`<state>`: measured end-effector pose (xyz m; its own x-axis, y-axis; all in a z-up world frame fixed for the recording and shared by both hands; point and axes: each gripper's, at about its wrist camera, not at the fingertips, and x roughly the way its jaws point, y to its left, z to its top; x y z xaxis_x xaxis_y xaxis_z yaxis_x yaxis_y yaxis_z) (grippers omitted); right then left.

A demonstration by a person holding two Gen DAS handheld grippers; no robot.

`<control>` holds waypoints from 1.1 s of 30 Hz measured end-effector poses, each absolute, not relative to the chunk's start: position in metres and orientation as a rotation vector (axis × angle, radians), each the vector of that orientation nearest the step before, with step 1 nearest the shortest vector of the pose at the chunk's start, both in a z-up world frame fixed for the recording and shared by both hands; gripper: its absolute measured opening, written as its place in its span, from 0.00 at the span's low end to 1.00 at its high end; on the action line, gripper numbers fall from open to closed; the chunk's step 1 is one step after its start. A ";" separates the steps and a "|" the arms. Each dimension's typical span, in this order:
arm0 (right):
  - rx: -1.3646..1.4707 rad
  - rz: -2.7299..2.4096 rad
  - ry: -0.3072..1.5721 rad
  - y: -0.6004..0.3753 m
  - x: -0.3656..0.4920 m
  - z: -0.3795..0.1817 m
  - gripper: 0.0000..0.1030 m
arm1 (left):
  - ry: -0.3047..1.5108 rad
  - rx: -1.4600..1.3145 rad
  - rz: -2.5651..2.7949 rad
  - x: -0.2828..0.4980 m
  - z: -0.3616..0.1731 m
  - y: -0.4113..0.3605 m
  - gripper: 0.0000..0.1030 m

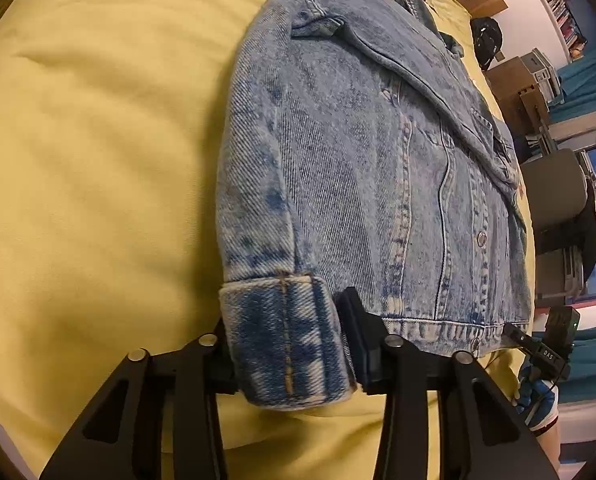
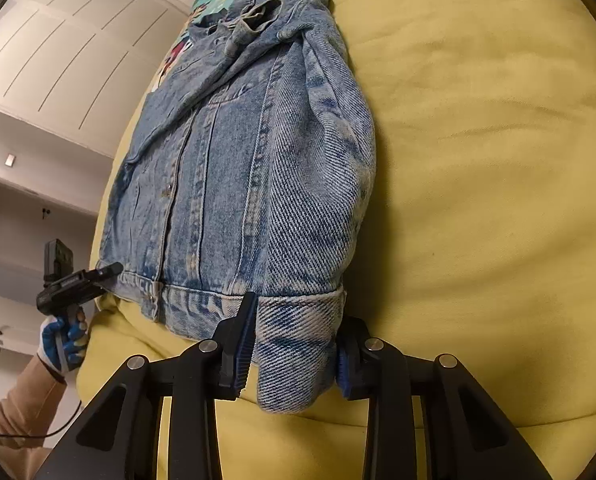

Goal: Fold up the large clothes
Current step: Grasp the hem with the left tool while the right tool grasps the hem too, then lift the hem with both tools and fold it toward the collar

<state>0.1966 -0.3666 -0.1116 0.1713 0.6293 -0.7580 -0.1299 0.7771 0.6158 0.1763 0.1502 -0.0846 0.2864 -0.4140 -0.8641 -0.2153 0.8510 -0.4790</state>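
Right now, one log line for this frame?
stage: grasping cuffs | left gripper: shut on left cuff | right gripper: shut on right cuff | denim jacket: flat on yellow bedcover

A faded, acid-washed blue denim jacket [image 1: 370, 168] lies on a plain pale yellow bedcover [image 1: 98, 160], gripped by black tongs [image 1: 290, 354] with blue pads [image 2: 244, 344].

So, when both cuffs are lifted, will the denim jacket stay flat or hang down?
The denim jacket would probably sag between the left gripper and right gripper, being soft cloth. Its thick twill and layered folds suggest it is fairly heavy and bends in broad curves. The coarse weave looks unlikely to slip.
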 end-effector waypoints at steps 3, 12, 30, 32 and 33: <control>0.457 0.567 1.294 -0.370 0.197 -0.111 0.29 | 1.289 -0.595 -0.146 0.176 -0.085 0.154 0.28; 0.464 0.592 1.265 -0.366 0.201 -0.104 0.15 | 1.268 -0.609 -0.155 0.175 -0.083 0.156 0.22; 0.572 0.666 1.166 -0.360 0.216 -0.079 0.12 | 1.145 -0.687 -0.222 0.179 -0.054 0.161 0.14; 0.590 0.673 1.145 -0.360 0.220 -0.073 0.12 | 1.121 -0.701 -0.233 0.183 -0.046 0.162 0.13; 0.598 0.676 1.132 -0.360 0.223 -0.068 0.12 | 1.111 -0.705 -0.237 0.187 -0.044 0.162 0.13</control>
<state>0.2228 -0.3600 -0.0684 0.2727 0.7467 -0.6067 -0.1803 0.6590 0.7302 0.1866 0.1623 -0.0435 0.4456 -0.5087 -0.7366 -0.1640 0.7625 -0.6258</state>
